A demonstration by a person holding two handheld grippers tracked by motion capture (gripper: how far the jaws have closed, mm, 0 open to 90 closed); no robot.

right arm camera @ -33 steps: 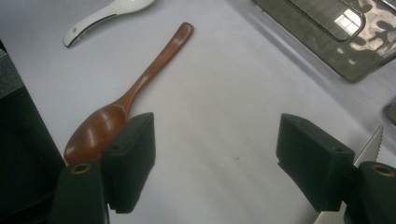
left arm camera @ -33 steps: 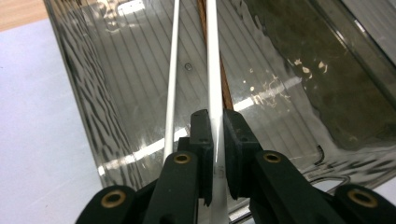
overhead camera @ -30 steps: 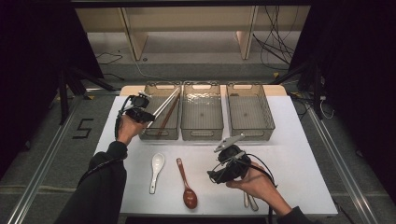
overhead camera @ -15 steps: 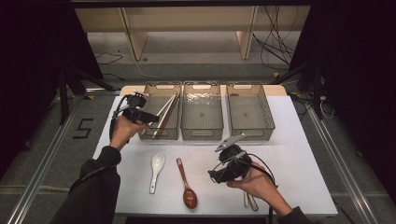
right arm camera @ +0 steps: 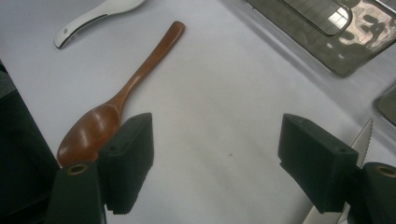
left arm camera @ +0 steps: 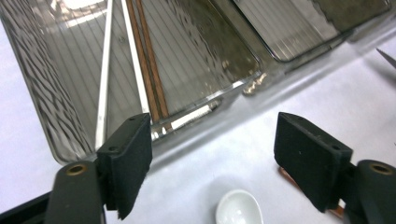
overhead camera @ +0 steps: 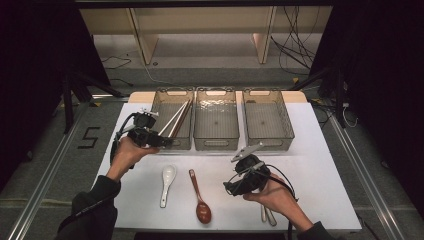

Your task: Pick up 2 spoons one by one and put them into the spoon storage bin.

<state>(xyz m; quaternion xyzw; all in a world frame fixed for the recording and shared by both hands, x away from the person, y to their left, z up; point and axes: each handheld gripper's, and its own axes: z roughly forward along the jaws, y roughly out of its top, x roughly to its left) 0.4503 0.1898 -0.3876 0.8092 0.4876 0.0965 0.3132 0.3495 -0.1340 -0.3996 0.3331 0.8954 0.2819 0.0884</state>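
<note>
Left gripper [overhead camera: 159,141] open beside chopstick bin [overhead camera: 172,120]; right gripper [right arm camera: 215,163] open.

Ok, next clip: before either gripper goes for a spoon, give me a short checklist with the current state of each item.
1. Left gripper jaws apart and holding nothing: ok.
2. Right gripper jaws apart and holding nothing: ok.
3. White ceramic soup spoon lying free on the white table, nothing on it: ok.
4. Brown wooden spoon lying free beside it, the two apart: ok.
5. Middle clear plastic bin open to receive a spoon: ok; the left bin holds chopsticks.
6. Which metal utensils lie under the right hand: cannot tell, though the right gripper view shows a serrated blade.
</note>
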